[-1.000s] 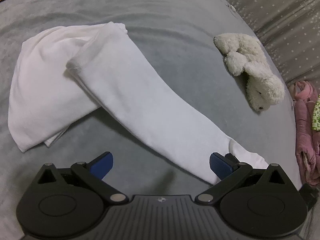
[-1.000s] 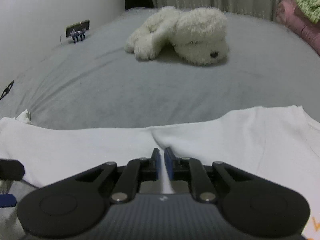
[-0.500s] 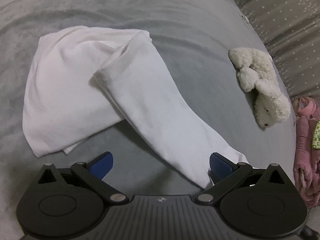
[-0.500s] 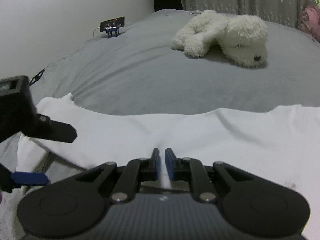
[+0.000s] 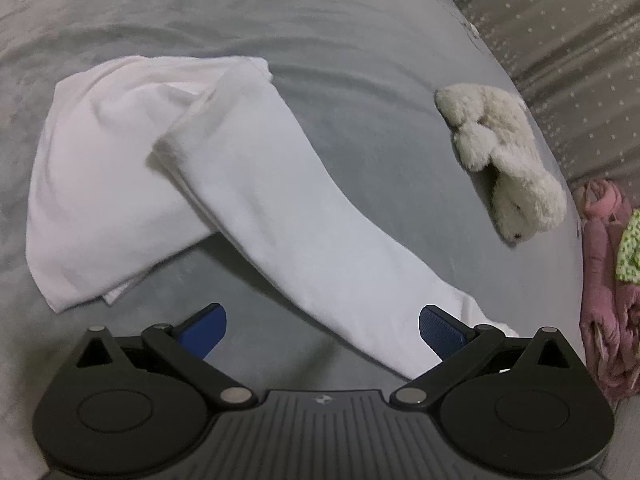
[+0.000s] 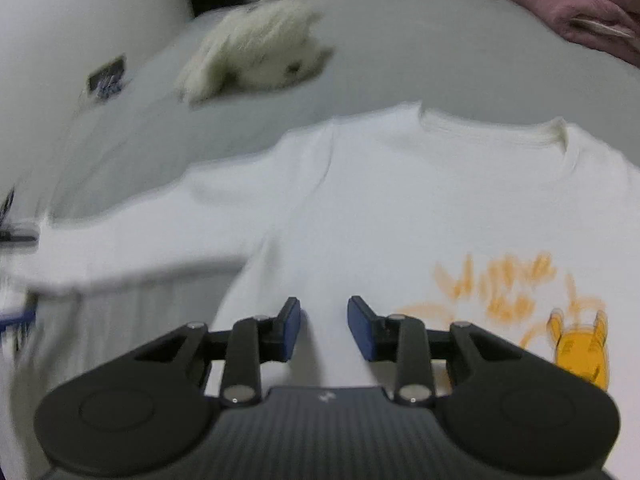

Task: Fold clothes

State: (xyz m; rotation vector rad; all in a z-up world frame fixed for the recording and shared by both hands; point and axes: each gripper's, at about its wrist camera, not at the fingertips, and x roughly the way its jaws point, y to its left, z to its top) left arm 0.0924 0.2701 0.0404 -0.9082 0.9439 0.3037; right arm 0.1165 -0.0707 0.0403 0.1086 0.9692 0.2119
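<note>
A white long-sleeved shirt (image 5: 112, 184) lies on the grey bed. In the left wrist view one sleeve (image 5: 288, 216) runs diagonally from the shirt's body down to the right. My left gripper (image 5: 322, 330) hangs open above the sleeve's lower end, with the cuff beside its right finger. The right wrist view is blurred and shows the shirt's front (image 6: 400, 208) with its collar and an orange-yellow print (image 6: 540, 300). My right gripper (image 6: 324, 330) stands open just above the white cloth, nothing between its fingers.
A cream plush toy (image 5: 504, 156) lies on the grey bed (image 5: 320, 32) to the right of the sleeve. Pink and green clothes (image 5: 608, 280) are piled at the right edge. A patterned grey curtain (image 5: 568, 32) hangs behind. A small device (image 6: 106, 78) stands near the white wall.
My right gripper was shut on the white cloth; its fingers have now parted, let the cloth go, and swung towards the shirt's front. My left gripper stays open, shifting slightly over the sleeve.
</note>
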